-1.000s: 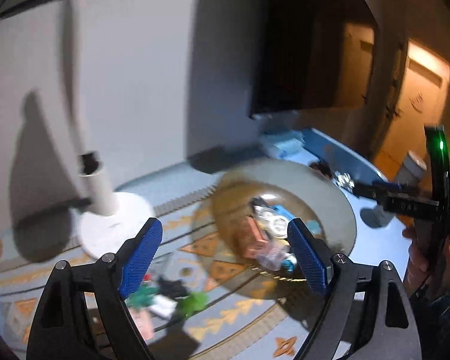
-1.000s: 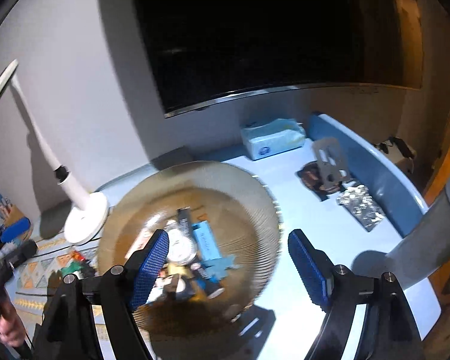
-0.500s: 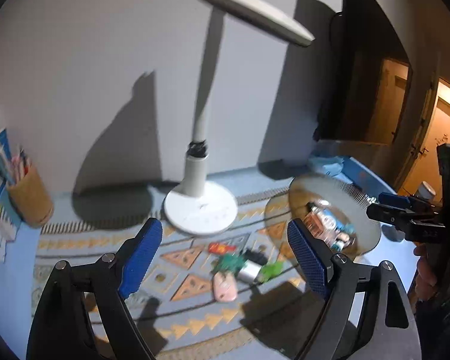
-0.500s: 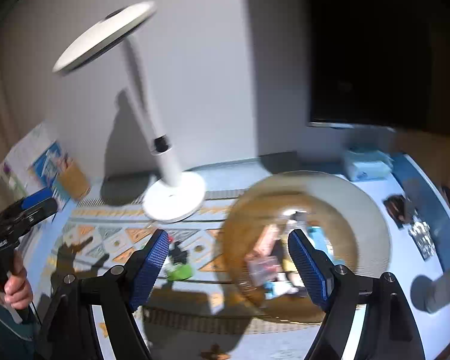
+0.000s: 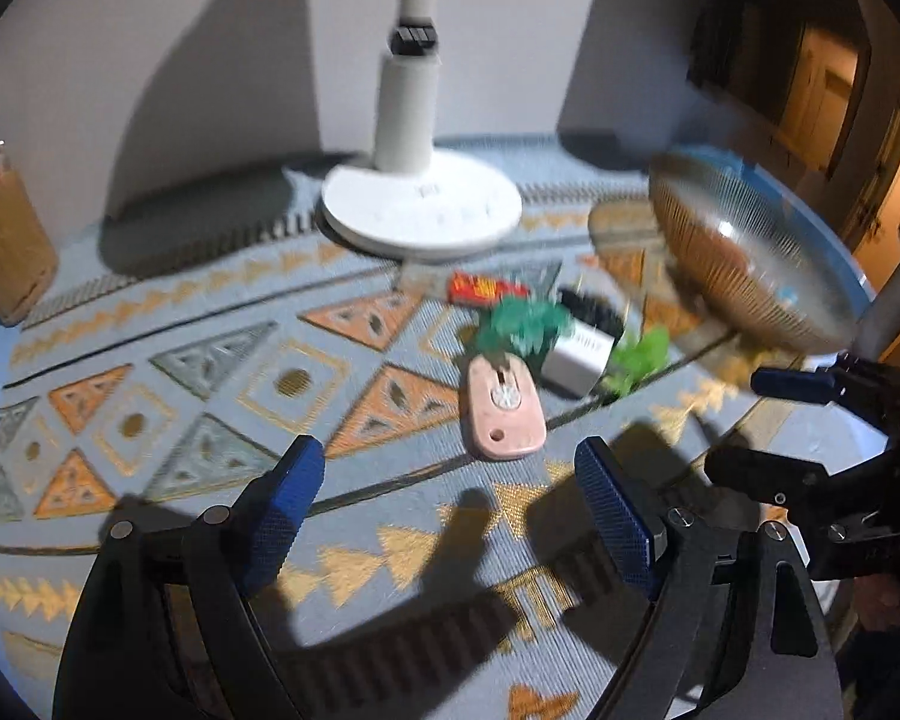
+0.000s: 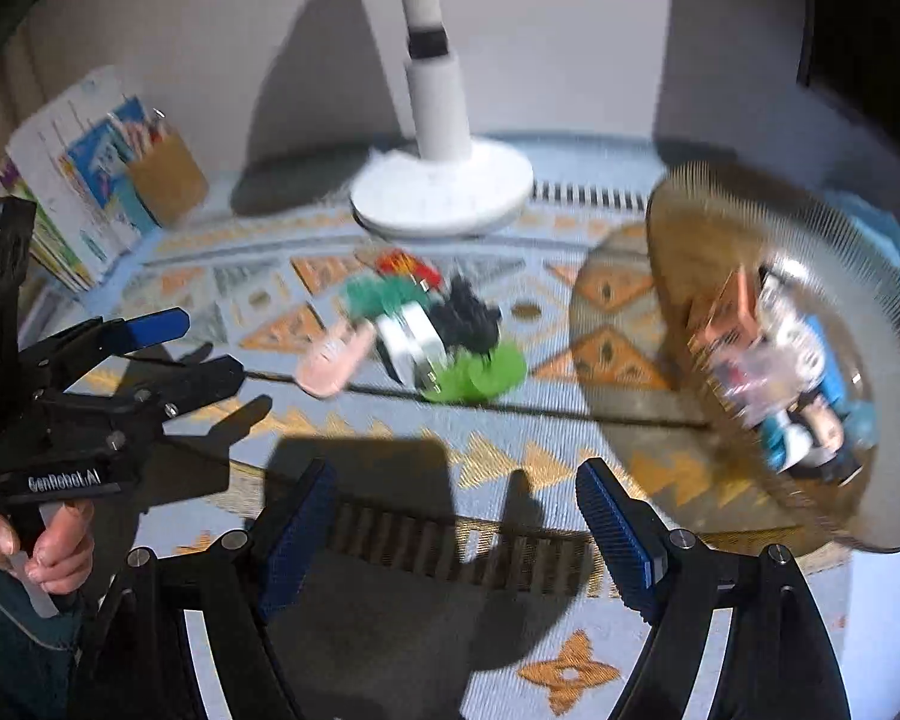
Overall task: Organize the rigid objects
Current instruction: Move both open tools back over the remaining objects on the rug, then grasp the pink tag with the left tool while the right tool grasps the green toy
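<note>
Left wrist view | both claws, left claw (image 5: 444, 510) and right claw (image 6: 456, 522), gape empty | glass bowl (image 6: 780, 348) already holds several items | pink tag (image 5: 503, 405), white block (image 5: 579, 354), other pieces left beside bowl, near lamp base (image 5: 420, 210)

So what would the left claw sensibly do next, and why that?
Probably ease forward and down toward the pink flat piece. The left claw is open and empty, and that piece lies nearest on the patterned mat, apart from the glass bowl where other small items already sit. The right claw is open too, but the piece lies left of it.
</note>
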Available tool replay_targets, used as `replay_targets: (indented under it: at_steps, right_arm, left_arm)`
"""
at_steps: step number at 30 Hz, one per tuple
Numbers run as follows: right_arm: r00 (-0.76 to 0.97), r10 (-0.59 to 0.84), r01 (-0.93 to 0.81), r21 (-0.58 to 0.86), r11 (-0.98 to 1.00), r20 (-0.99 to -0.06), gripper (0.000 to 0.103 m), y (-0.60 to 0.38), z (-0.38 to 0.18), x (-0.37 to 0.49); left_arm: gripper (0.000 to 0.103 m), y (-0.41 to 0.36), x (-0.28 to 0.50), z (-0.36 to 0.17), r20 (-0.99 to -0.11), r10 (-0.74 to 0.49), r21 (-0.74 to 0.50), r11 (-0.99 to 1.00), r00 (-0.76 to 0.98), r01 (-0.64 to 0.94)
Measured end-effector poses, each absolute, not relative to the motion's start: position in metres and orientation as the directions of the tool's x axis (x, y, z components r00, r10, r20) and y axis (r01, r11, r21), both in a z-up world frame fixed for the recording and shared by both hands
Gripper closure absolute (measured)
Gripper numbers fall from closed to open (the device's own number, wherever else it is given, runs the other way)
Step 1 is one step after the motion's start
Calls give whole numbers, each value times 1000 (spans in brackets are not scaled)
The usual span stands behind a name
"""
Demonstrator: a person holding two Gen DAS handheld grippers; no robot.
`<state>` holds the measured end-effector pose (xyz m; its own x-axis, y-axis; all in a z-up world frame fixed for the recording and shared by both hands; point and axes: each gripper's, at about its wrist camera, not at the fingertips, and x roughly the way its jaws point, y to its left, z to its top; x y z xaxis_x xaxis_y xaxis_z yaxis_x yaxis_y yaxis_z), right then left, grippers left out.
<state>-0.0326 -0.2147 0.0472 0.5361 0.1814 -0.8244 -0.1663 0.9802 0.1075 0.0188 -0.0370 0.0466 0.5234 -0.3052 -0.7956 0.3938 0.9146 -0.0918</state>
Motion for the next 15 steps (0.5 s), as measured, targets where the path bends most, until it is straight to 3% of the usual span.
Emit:
replay_targets:
  at_steps: [6,9,11,15]
  right_arm:
    - [535,154,-107,114,988,-831,23,-224,27,-5]
    - [544,155,-97,121,988,-825,31,-224,22,5]
    - [548,161,-102,126,987,-821,33,-223,21,11]
    - [561,171,-119,125,985,-810,35,-223,19,19]
  left_arm:
    - [19,-60,34,25,-818,-252,-28,915,518,402]
    - [19,-70,39,22,-822,-242,-10,911,516,411]
    - [27,-76,42,20,-824,-238,0,908,514,420]
    - [29,-78,47,17,-826,-237,-5,910,512,414]
